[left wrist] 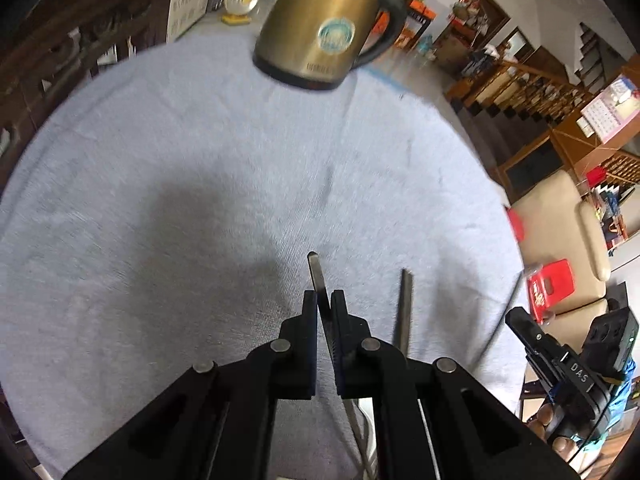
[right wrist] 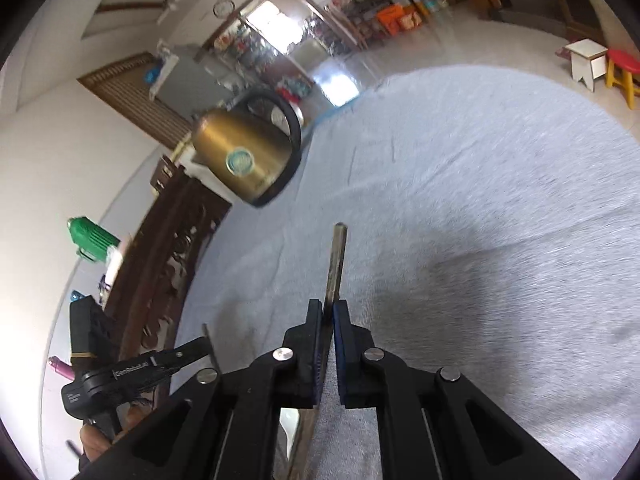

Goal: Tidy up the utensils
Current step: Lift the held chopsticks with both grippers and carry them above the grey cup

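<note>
My left gripper [left wrist: 324, 300] is shut on a thin steel utensil handle [left wrist: 318, 276] whose end sticks out past the fingertips, above the grey-blue tablecloth [left wrist: 180, 200]. A second steel handle [left wrist: 404, 308] shows just to its right. My right gripper [right wrist: 327, 308] is shut on a steel utensil handle [right wrist: 336, 264] that points forward over the cloth. The right gripper body shows in the left wrist view [left wrist: 560, 356], and the left gripper in the right wrist view [right wrist: 136, 372]. The utensils' working ends are hidden below the jaws.
A gold electric kettle [left wrist: 320, 28] with a black base and handle stands at the far edge of the round table; it also shows in the right wrist view [right wrist: 244, 156]. A carved wooden chair back [right wrist: 176, 256] borders the table. A cream sofa [left wrist: 560, 240] lies right.
</note>
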`<state>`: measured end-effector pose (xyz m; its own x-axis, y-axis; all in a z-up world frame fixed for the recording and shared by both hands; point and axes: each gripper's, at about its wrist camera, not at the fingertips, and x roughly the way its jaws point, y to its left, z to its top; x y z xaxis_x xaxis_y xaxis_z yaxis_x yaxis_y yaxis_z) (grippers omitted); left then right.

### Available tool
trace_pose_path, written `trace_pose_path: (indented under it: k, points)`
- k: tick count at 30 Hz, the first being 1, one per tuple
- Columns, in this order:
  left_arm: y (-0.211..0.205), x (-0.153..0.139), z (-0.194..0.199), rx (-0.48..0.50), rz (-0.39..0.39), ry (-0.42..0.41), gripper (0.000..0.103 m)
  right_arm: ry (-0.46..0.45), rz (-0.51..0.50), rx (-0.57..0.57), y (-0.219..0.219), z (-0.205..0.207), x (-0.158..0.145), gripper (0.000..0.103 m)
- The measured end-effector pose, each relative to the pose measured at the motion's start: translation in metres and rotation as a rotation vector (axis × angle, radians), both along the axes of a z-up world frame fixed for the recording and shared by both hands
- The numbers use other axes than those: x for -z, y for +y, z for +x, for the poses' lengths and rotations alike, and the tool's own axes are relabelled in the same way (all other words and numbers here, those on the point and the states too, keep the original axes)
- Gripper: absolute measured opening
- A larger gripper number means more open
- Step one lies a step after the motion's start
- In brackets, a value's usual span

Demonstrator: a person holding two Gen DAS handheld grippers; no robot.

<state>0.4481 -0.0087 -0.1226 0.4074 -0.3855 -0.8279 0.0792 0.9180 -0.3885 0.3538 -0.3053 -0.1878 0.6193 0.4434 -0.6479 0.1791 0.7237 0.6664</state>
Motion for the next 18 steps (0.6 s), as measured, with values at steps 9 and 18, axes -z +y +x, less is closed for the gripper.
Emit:
trace_pose_path:
  k: [9,18]
  points:
    - [-0.007,-0.046,-0.033,0.016,0.027,-0.151,0.005,-0.015,-0.096,0.025,-0.008,-0.025,-0.028,0.006]
    - [0.001,-0.065,-0.046,0.027,0.037,-0.188,0.005,0.269,-0.157,-0.086,0.001,0.032,0.023,0.013]
